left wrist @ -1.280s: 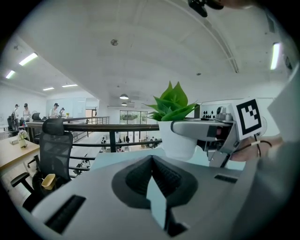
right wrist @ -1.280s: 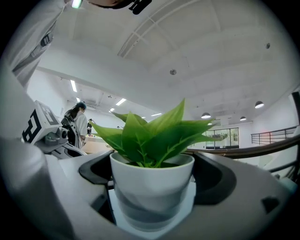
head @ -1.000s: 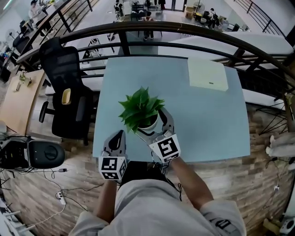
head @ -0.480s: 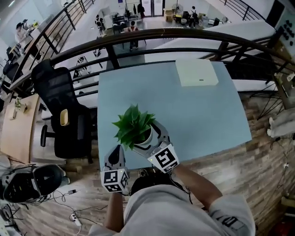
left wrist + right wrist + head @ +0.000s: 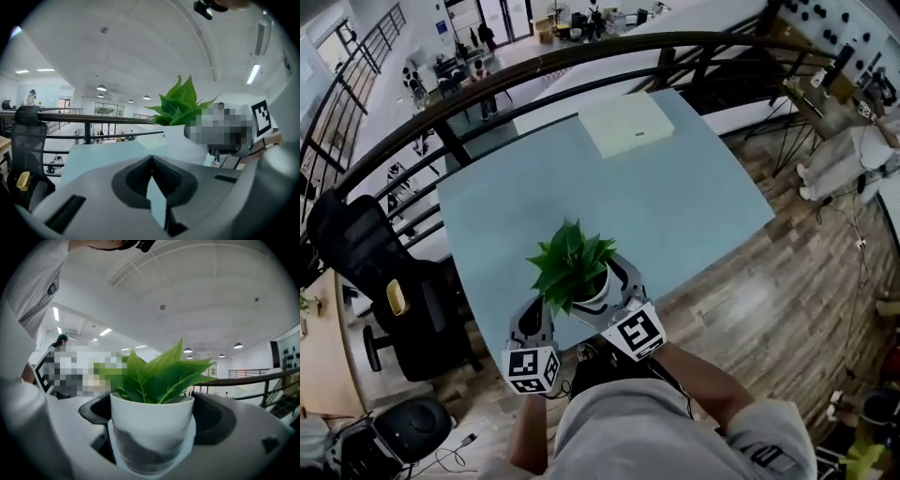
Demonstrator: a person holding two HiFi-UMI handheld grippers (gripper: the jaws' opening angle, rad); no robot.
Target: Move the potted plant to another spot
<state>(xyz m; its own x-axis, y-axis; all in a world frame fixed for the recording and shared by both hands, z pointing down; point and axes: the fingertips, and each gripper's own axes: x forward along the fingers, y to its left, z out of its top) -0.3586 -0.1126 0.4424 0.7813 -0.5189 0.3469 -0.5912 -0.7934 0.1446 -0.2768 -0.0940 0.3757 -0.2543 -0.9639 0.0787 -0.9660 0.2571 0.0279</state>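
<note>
The potted plant (image 5: 569, 265), green leaves in a small white pot (image 5: 151, 420), stands over the near left part of the light blue table (image 5: 675, 206). My right gripper (image 5: 602, 298) is shut on the pot, one dark pad (image 5: 212, 418) on each side. Whether the pot rests on the table or hangs above it is hidden. My left gripper (image 5: 535, 309) sits just left of the plant at the table's near edge, shut with nothing between its tips (image 5: 151, 161). In the left gripper view the plant (image 5: 180, 105) shows to the right.
A flat cream box (image 5: 626, 124) lies at the table's far side. A dark curved railing (image 5: 581, 52) runs behind the table, with a drop to a lower floor beyond. A black office chair (image 5: 394, 291) stands left of the table. Wooden floor lies to the right.
The head view has swung, so the table now lies slanted in it. The plant stays held in my right gripper near the table's near edge; my left gripper stays beside it, shut.
</note>
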